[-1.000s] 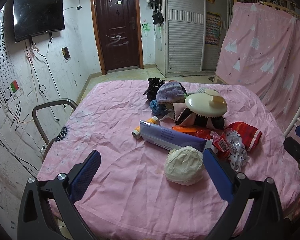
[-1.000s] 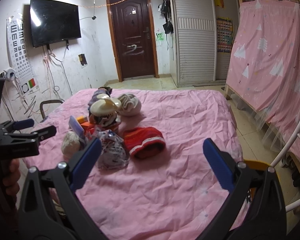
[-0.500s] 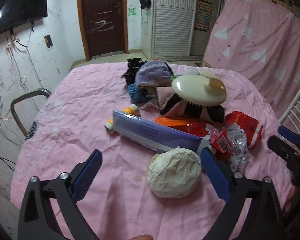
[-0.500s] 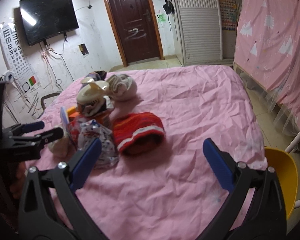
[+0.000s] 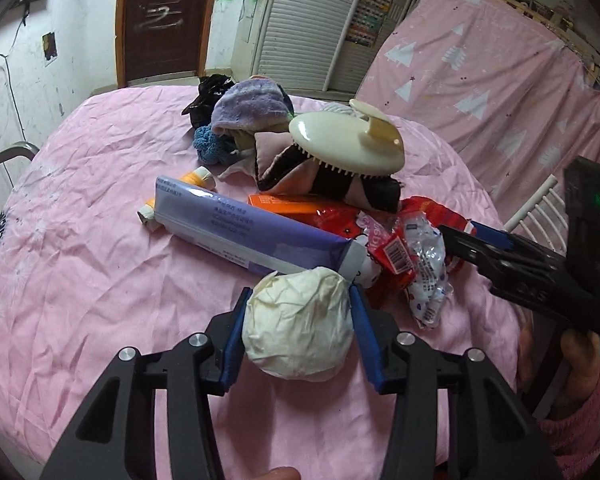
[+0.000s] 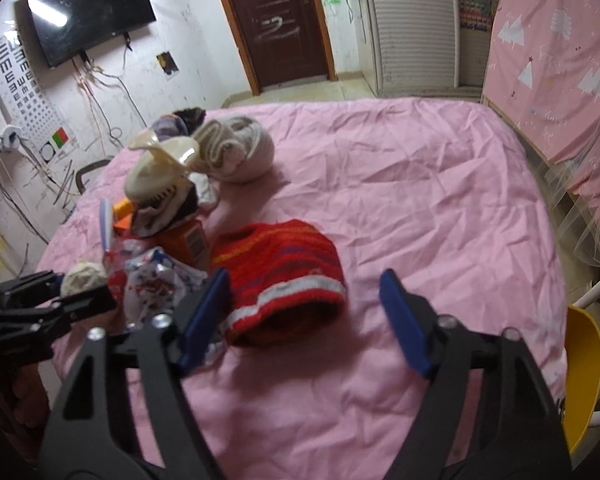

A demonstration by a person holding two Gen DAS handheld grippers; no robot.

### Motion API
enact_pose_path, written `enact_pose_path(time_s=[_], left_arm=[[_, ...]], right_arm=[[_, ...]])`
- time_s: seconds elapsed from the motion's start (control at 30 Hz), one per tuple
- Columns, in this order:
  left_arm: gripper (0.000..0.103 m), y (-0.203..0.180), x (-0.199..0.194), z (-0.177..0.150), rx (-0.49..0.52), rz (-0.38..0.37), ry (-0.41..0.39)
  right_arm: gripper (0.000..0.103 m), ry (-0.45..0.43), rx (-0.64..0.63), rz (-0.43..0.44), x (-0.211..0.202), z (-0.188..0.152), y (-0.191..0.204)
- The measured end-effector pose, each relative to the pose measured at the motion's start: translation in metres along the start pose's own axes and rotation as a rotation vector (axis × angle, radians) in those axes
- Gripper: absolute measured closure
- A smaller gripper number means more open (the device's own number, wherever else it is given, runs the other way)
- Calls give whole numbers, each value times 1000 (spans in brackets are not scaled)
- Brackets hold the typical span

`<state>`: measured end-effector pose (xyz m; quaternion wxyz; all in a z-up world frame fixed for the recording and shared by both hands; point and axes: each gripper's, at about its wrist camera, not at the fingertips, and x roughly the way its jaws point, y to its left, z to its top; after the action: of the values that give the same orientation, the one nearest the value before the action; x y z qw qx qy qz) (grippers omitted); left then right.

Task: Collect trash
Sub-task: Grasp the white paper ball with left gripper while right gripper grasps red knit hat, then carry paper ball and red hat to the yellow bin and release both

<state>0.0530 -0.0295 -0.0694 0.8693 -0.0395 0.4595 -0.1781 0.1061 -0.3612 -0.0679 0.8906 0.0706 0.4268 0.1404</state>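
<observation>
On the wrinkled pink bedsheet a crumpled off-white ball of paper lies at the near edge of a heap of clutter, just in front of the grey cap end of a long purple tube-shaped package. The ball is roughly round, with no clear long axis; its puckered, gathered side faces up and away from the camera. The left gripper is closing on it: both blue pads touch its sides, one left and one right, so the ball is grasped between them while resting on the sheet.

The purple package lies with its long axis running from far left to near right, cap toward the ball. Beside the ball on the right sits a crinkled clear-and-red plastic wrapper, touching the package's cap end.

The right gripper is also closing, its fingers apart and gripping nothing; the red knitted hat with a white stripe lies between and just beyond the blue pads, its dark opening facing the camera
</observation>
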Motion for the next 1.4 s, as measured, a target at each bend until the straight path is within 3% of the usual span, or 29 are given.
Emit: enact_pose_path(time_s=[0.07, 0.13, 0.23, 0.53, 0.73, 0.97, 1.17, 1.4], left_arm=[[65, -1, 1, 1, 2, 0, -1], [65, -2, -3, 0, -2, -2, -15], [65, -1, -19, 0, -7, -6, -51], [65, -23, -57, 12, 37, 17, -132], [65, -69, -70, 18, 111, 8, -179], [65, -136, -70, 30, 218, -54, -196], [65, -209, -47, 42, 314, -134, -163], [65, -286, -9, 47, 400, -231, -99]], right_arm=[[61, 15, -13, 6, 5, 1, 2], [76, 0, -21, 12, 3, 1, 4], [87, -38, -15, 21, -4, 1, 4], [88, -183, 48, 57, -51, 4, -11], [88, -264, 109, 42, -85, -8, -40], [87, -346, 219, -34, -127, -32, -103], [87, -351, 307, -143, -151, -57, -162], [87, -281, 361, -223, -150, -84, -216]])
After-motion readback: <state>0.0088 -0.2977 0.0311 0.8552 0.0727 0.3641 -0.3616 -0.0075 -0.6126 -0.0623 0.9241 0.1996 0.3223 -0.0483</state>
